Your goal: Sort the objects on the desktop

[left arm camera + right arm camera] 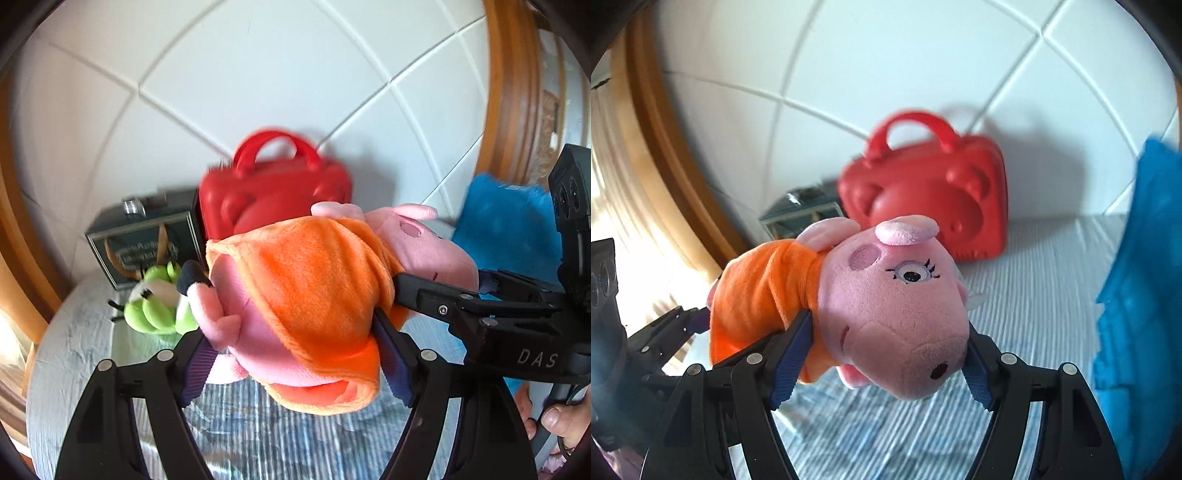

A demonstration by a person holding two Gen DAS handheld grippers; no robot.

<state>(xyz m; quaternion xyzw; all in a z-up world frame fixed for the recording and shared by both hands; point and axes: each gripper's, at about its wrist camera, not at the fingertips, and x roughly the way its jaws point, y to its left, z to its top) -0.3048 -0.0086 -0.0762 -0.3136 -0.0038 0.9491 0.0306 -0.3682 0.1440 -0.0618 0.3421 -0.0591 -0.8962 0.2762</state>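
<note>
A pink pig plush [314,280] in an orange dress hangs in the air above the striped cloth surface [258,435], held by both grippers. My left gripper [295,332] is shut on its orange-clad body, pads pressing both sides. In the right wrist view, my right gripper [886,354] is shut on the pig's head [894,306], one pad behind the neck and one at the snout side. The right gripper's fingers [443,299] reach in from the right in the left wrist view. The left gripper's fingers [665,332] show at the left edge of the right wrist view.
A red plastic carry case [273,195] stands against the white tiled wall. A dark framed box [147,236] sits to its left, with a green plush [155,306] in front. A blue fluffy item [1145,277] is at the right. A hand [561,421] grips the right handle.
</note>
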